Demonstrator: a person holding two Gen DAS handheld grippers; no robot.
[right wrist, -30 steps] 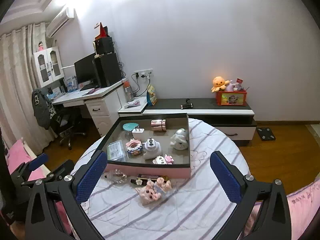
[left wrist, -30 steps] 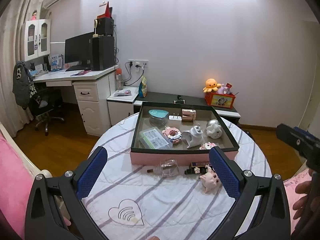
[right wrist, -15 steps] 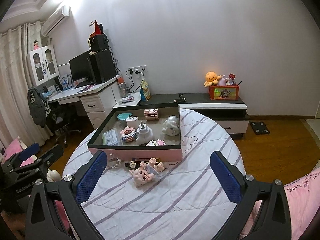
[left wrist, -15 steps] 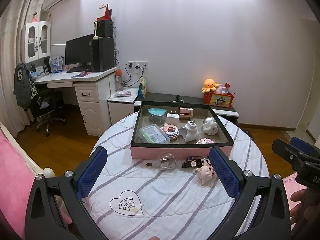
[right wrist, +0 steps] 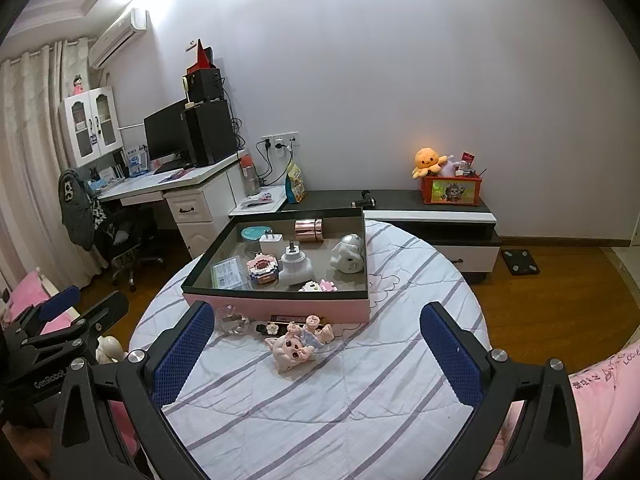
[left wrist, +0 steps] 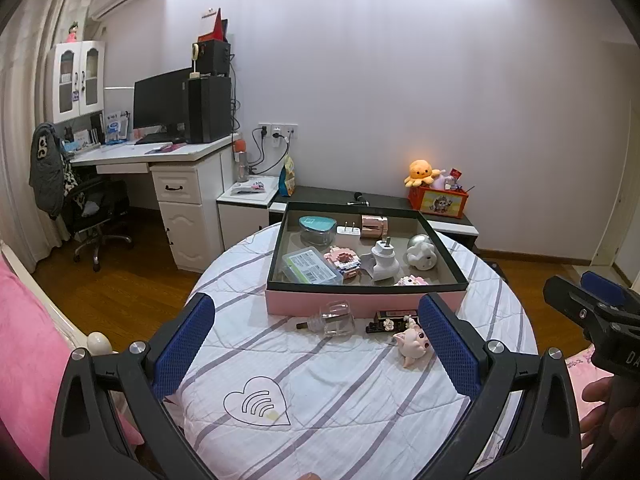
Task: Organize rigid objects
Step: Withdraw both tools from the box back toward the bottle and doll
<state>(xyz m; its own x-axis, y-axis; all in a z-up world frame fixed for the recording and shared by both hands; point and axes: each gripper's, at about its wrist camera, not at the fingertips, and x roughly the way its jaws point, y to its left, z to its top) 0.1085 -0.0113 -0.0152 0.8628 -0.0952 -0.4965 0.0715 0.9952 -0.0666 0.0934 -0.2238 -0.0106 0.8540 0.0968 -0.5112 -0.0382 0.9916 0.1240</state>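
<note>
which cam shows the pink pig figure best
The right wrist view: the pink pig figure lies centred between the open fingers, face and body visible. In the left wrist view the pig sits partly behind the right finger pad.

- One pink box [left wrist: 366,305] on the table.
- Eight items inside it: teal-lidded jar [left wrist: 317,230], white charger [left wrist: 349,235], rose-gold cylinder [left wrist: 375,225], clear case [left wrist: 312,267], two pink brick models [left wrist: 343,259], white plug [left wrist: 384,259], white figurine [left wrist: 421,253].
- One glass bottle [left wrist: 336,318] outside.
- One pig figurine [left wrist: 412,343].
- One dark hair clip [left wrist: 388,319].
</note>
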